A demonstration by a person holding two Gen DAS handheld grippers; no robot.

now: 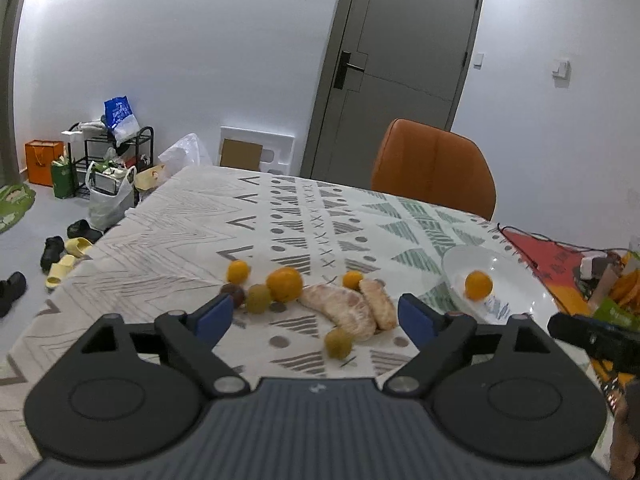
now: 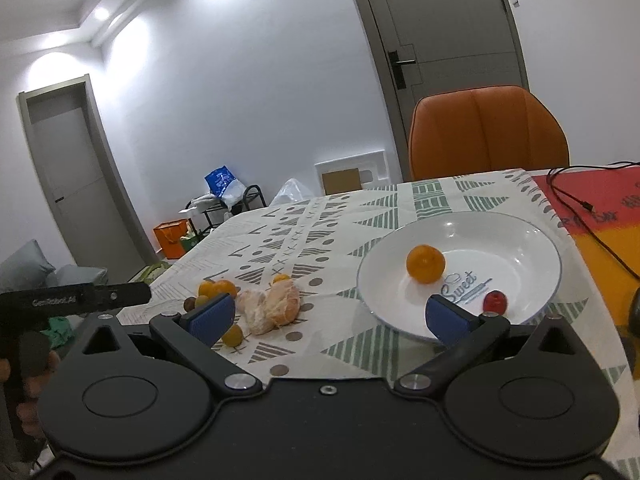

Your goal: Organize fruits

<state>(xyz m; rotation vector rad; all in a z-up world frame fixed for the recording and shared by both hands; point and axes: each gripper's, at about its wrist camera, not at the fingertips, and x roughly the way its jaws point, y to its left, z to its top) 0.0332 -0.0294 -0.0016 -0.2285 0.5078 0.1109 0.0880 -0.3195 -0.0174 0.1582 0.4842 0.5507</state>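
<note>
A white plate holds a small orange and a little red fruit; in the left wrist view the plate shows only the orange. Loose on the patterned cloth lie two peeled pomelo pieces, a larger orange, two small yellow fruits, two green ones and a dark fruit. My left gripper is open just before the pile. My right gripper is open, its right finger over the plate's near rim.
An orange chair stands at the table's far side. A red and yellow mat with a black cable lies right of the plate. Shoes, bags and a rack crowd the floor at the left.
</note>
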